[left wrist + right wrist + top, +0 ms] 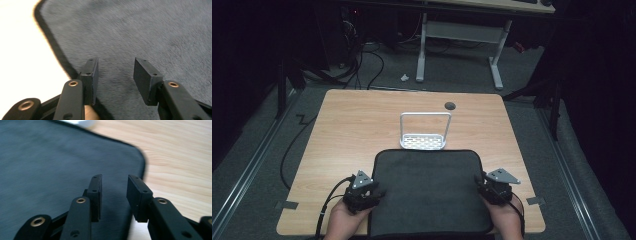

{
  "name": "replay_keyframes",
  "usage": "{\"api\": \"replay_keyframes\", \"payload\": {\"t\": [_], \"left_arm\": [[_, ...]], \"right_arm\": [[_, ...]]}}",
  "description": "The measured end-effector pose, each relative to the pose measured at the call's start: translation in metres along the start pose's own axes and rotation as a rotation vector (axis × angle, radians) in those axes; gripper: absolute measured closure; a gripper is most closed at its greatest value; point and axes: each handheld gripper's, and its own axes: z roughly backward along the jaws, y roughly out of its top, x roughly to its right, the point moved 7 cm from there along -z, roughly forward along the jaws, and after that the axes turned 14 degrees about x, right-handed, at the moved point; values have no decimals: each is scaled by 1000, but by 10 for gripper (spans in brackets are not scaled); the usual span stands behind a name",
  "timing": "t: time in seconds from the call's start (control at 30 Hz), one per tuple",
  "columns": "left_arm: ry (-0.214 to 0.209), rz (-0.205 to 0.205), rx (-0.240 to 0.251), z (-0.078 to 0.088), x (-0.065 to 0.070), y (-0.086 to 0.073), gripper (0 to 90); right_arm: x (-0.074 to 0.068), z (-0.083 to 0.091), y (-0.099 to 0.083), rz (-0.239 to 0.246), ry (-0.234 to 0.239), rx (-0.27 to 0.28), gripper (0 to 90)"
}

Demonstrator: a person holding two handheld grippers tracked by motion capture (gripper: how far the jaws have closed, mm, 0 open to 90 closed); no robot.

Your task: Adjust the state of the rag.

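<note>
Nearest the camera, two hands at the table's (pixel 337 125) front edge, one gripper each. Left gripper (pixel 371 192) over the left edge of the dark grey mat (pixel 427 192), jaws apart, nothing between. Right gripper (pixel 481 186) at the mat's right edge, jaws also parted, empty. Probably placed so to take both sides together. Behind the mat, touching its far edge, a white wire stand (pixel 424 131), likely the mat's destination.

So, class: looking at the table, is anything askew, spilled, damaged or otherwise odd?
Nothing stands out. The dark mat lies flat and square to the table, with the white metal stand upright just behind it. The left gripper and right gripper sit at its side edges, jaws apart.
</note>
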Motion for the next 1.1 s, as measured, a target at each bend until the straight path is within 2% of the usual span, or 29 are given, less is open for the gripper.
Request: {"api": "replay_keyframes", "payload": {"t": [0.03, 0.17, 0.3, 0.37, 0.4, 0.5, 0.57, 0.67, 0.77, 0.83, 0.87, 0.9, 0.93, 0.97, 1.07, 1.1], "left_arm": [[0, 0, 0, 0, 0, 0, 557], [29, 20, 28, 5, -13, 1, 559], [14, 20, 16, 1, -15, 0, 568], [6, 0, -2, -3, -13, -1, 568], [1, -6, -6, -5, -10, -1, 568], [-14, -29, -18, -8, 0, -2, 567], [-29, -67, -30, -8, 13, -4, 566], [-30, -75, -40, -8, 17, -4, 565], [-31, -51, -17, -11, 12, -3, 586], [-27, -52, -13, -12, 10, -2, 598], [-29, -35, -12, -14, 8, 0, 593], [-29, -35, -12, -14, 8, 0, 583], [-25, -16, 8, -14, 6, 4, 569], [-25, -16, 8, -14, 6, 4, 566], [15, -5, 46, -17, -7, 14, 540], [26, 3, 57, -18, -11, 17, 528]], "right_arm": [[0, 0, 0, 0, 0, 0, 654], [-28, -1, -3, -6, 67, -20, 651], [-39, -1, -9, 1, 90, -46, 668], [-45, 1, -22, 32, 102, -107, 661], [-45, 4, -25, 48, 96, -108, 661], [-40, 15, -30, 41, 81, -122, 656], [-32, 25, -36, 20, 67, -120, 648], [-26, 27, -38, 2, 65, -115, 640], [-25, 25, -37, -1, 62, -109, 639], [-24, 23, -36, -1, 63, -107, 640], [-23, 21, -36, -7, 60, -109, 638], [-23, 21, -36, -7, 60, -109, 638], [-24, 21, -34, -8, 57, -110, 626], [-24, 21, -34, -8, 57, -110, 626], [-30, 22, -28, 2, 69, -81, 607], [-36, 22, -23, 17, 85, -55, 594]]}}
